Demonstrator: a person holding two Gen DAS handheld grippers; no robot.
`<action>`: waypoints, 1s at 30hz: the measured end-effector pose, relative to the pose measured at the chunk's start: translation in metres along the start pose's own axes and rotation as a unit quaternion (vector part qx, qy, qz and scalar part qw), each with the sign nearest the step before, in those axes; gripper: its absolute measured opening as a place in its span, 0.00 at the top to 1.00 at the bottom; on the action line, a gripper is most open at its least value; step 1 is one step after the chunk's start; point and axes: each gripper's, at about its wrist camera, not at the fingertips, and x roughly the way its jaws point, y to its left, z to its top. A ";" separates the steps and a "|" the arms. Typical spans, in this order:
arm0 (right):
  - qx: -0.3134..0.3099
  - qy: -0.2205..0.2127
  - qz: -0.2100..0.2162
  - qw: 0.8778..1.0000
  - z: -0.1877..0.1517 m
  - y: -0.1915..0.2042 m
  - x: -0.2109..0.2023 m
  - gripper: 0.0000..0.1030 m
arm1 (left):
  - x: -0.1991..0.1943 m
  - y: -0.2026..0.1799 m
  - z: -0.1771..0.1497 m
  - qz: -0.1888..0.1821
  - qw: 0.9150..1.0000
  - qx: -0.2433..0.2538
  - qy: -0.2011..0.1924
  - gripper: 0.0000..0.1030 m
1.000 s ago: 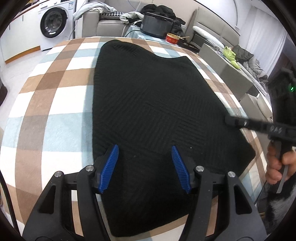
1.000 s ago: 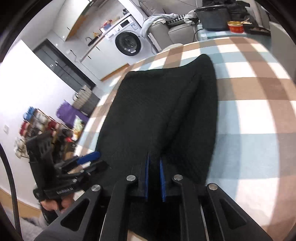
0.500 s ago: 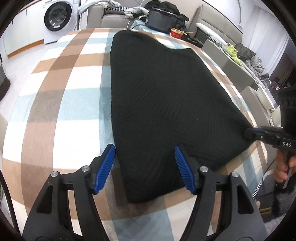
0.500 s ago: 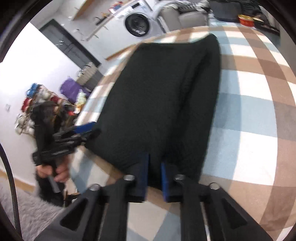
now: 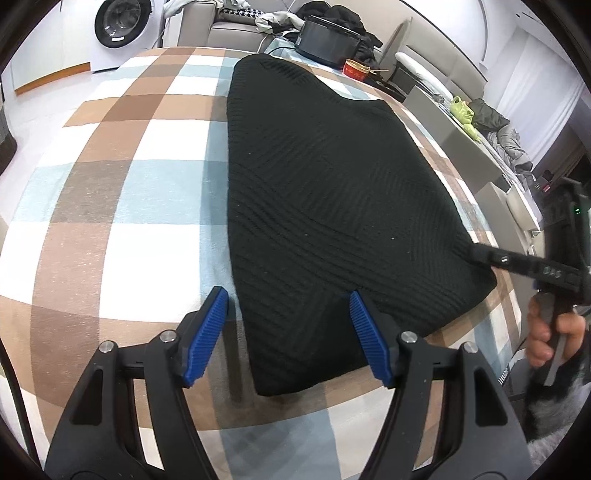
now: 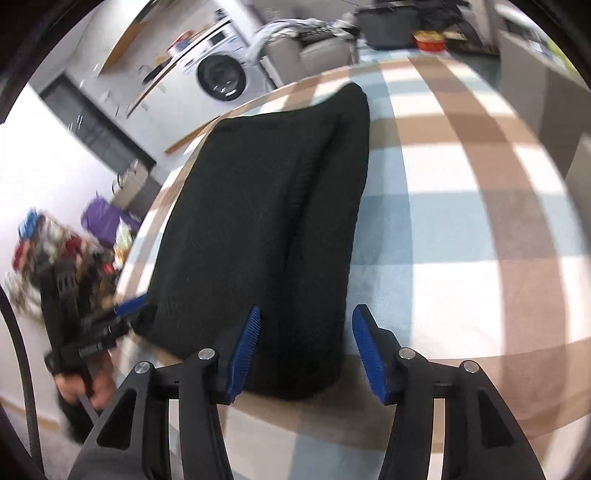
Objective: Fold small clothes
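— Where's the black knit garment (image 5: 332,206)?
— Flat on the checked blanket (image 5: 122,206), its near corners between both spread claws: left gripper (image 5: 288,332), right gripper (image 6: 304,349).
— Beyond?
— Washing machine (image 5: 118,27), sofa (image 5: 229,29).

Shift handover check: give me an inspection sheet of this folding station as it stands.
Surface: plaid cloth in brown, white and pale blue covers the table.
Job's things: black knit garment lies flat, already folded lengthwise.
Clutter: nothing seen on the cloth beside the garment.
Grippers: left claw open over the garment's near corner; right claw open over the near end.
Cables: black cable at the right view's left edge.
Surroundings: washing machine, sofa with laundry, black pot, red tin.
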 end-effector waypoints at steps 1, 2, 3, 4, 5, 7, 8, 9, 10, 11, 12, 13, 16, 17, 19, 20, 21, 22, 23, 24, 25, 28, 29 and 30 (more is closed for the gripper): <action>-0.001 0.002 0.001 1.000 -0.002 0.001 0.006 0.48 | 0.000 -0.001 0.000 -0.002 1.000 0.002 -0.002 0.42; -0.004 0.003 0.002 1.000 -0.002 0.002 0.008 0.48 | 0.001 -0.002 -0.001 -0.001 1.000 0.004 -0.005 0.50; -0.007 0.003 0.001 1.000 -0.004 0.003 0.009 0.49 | 0.001 -0.003 -0.001 0.001 1.000 0.008 -0.009 0.60; -0.013 0.002 -0.001 1.000 -0.005 0.006 0.011 0.50 | 0.001 -0.004 -0.002 0.004 1.000 0.012 -0.015 0.65; -0.017 -0.001 -0.002 1.000 -0.005 0.010 0.013 0.52 | 0.003 -0.004 -0.001 0.005 1.000 0.017 -0.017 0.73; -0.019 -0.005 0.010 1.000 -0.004 0.013 0.015 0.64 | 0.004 -0.003 0.003 -0.005 1.000 0.014 -0.016 0.76; -0.019 -0.007 0.010 1.000 -0.004 0.013 0.017 0.67 | 0.005 -0.002 0.006 -0.008 1.000 0.011 -0.017 0.78; -0.021 -0.007 0.011 1.000 -0.005 0.013 0.018 0.70 | 0.007 -0.003 0.008 -0.009 1.000 0.012 -0.017 0.79; -0.024 -0.009 0.011 1.000 -0.003 0.014 0.019 0.70 | 0.009 -0.004 0.011 -0.007 1.000 0.015 -0.017 0.79; -0.025 -0.013 0.009 1.000 -0.002 0.014 0.020 0.71 | 0.012 -0.006 0.015 -0.004 1.000 0.019 -0.020 0.79; -0.023 -0.017 0.008 1.000 0.001 0.013 0.022 0.71 | 0.016 -0.007 0.019 -0.004 0.999 0.022 -0.023 0.79; -0.021 -0.021 0.006 1.000 0.006 0.013 0.023 0.71 | 0.018 -0.008 0.022 -0.003 0.999 0.023 -0.025 0.79; -0.010 -0.039 -0.005 0.999 0.022 0.009 0.026 0.71 | 0.031 -0.006 0.043 -0.004 0.999 0.019 -0.030 0.79; -0.004 -0.045 -0.014 0.999 0.030 0.008 0.031 0.71 | 0.038 -0.005 0.053 -0.004 0.999 0.017 -0.031 0.79; 0.005 -0.053 -0.022 0.998 0.046 0.006 0.038 0.71 | 0.046 -0.003 0.068 0.002 0.999 0.014 -0.032 0.79; 0.002 -0.057 -0.029 0.998 0.053 0.007 0.041 0.71 | 0.049 -0.003 0.075 0.006 0.999 0.016 -0.032 0.79; -0.003 -0.060 -0.035 0.998 0.056 0.009 0.043 0.70 | 0.052 -0.003 0.081 0.009 0.999 0.018 -0.032 0.78; -0.008 -0.062 -0.041 0.997 0.059 0.010 0.043 0.70 | 0.053 -0.002 0.084 0.011 0.999 0.016 -0.032 0.78; -0.005 -0.063 -0.042 0.997 0.059 0.011 0.043 0.70 | 0.052 -0.001 0.085 0.013 0.999 0.015 -0.033 0.78; -0.004 -0.062 -0.041 0.997 0.059 0.011 0.043 0.67 | 0.051 -0.001 0.085 0.016 0.999 0.015 -0.035 0.78; -0.006 -0.061 -0.044 0.997 0.058 0.011 0.041 0.66 | 0.049 -0.001 0.084 0.022 0.999 0.019 -0.039 0.76; -0.030 -0.081 -0.062 0.994 0.053 0.017 0.027 0.57 | 0.040 -0.001 0.079 0.054 0.996 0.032 -0.057 0.64; -0.036 -0.086 -0.068 0.993 0.052 0.019 0.024 0.53 | 0.036 -0.001 0.078 0.065 0.995 0.032 -0.064 0.57; -0.046 -0.095 -0.073 0.992 0.050 0.022 0.019 0.47 | 0.031 0.000 0.076 0.073 0.994 0.030 -0.074 0.49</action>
